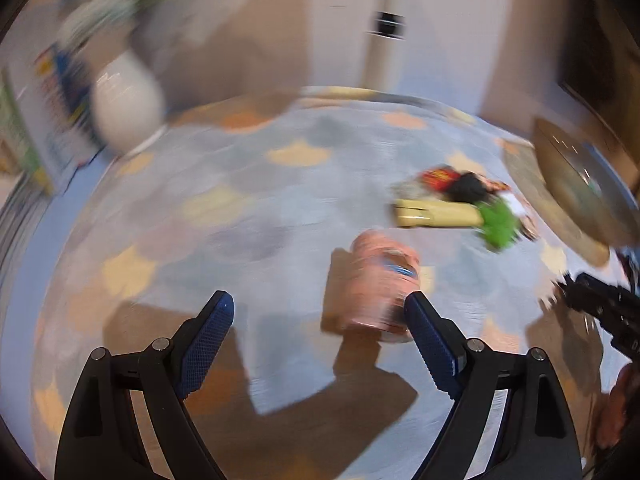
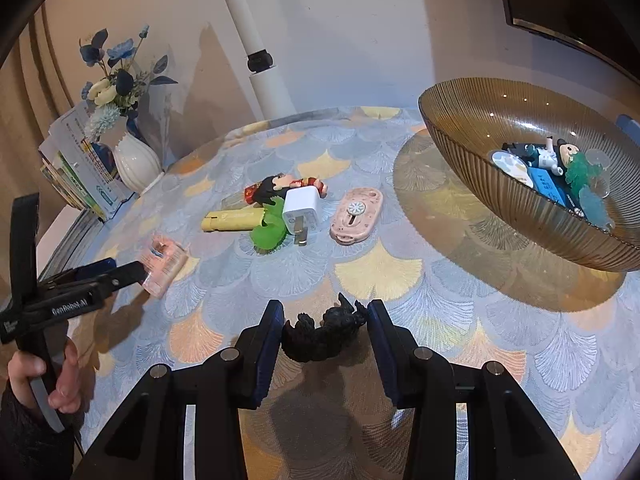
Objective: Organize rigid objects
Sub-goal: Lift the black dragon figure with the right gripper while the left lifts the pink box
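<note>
we have the right gripper (image 2: 325, 322) held wide around the black figure (image 2: 323, 338), which lies on its side on the cloth (image 2: 376, 270) with its long axis crosswise, running from pad to pad. the left pad looks to touch one end; the right pad stands just beside the other, so we judge it bracketed but not yet pinched. the bowl (image 2: 460, 128) sits ahead and to the right, raised above the cloth, already holding toys, so after closing we would lift and swing that way. the left gripper (image 1: 320, 316) is also spread wide; the pink box (image 1: 374, 284) lies just at its right finger (image 1: 430, 340), off-centre to the right, so we must shift right before closing. that view is blurred.
</note>
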Motion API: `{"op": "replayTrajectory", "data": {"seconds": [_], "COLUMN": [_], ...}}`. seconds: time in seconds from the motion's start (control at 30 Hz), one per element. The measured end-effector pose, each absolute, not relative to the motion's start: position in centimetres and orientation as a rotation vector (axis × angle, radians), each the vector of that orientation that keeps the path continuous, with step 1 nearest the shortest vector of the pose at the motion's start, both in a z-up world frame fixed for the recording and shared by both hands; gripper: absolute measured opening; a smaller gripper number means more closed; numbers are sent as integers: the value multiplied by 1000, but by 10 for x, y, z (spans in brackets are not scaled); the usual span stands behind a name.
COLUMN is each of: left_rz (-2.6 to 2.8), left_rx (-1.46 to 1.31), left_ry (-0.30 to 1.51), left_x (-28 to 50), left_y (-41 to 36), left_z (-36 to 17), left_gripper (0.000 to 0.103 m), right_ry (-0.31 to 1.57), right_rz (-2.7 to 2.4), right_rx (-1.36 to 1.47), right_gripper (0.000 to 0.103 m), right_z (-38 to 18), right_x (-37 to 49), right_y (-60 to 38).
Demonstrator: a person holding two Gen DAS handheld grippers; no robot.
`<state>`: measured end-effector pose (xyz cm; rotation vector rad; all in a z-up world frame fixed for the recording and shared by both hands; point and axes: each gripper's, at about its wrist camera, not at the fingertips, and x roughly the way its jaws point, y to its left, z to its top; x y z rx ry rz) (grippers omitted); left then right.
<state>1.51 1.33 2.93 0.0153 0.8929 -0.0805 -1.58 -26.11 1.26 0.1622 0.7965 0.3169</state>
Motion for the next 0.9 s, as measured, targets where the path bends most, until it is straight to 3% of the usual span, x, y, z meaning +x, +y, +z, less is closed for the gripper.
{"op": "replayTrajectory", "data": {"seconds": [0.2,0.27,0.3,0.33,0.37,0.5,0.53,0.77,0.83,0.9], "left_rz": [-238,-222,-206,-191,-187,-191,-195,-168,-166,-172], "left_rx": [10,88,105,103,104,71,70,88,89,70], "left_ry": [910,929,945,964,965,948,939,842,825,813], "left_x": [3,9,16,24,29,33,31,16,16,15], "left_y": [12,-7,-13,-16,-15,-16,-17,-17,-16,-12], "left_z": [31,22,15,9,8,14,15,20,22,24], "left_gripper": [87,79,69,48,39,37,37,37,37,37], "right_ry": [822,827,819,807,800,806,825,890,899,889], "right_rz": [309,327,344,358,358,320,315,220,180,163], "right_rx": [181,209,223,244,257,256,250,99,38,-29], "right_gripper": [42,42,42,42,48,88,90,88,81,58], "right_z": [9,9,11,12,13,12,10,2,1,0], "right_x": [-14,-13,-13,-15,-17,-17,-16,-12,-14,-17], "right_y": [-263,-267,-270,-274,-275,-276,-274,-249,-240,-231]}}
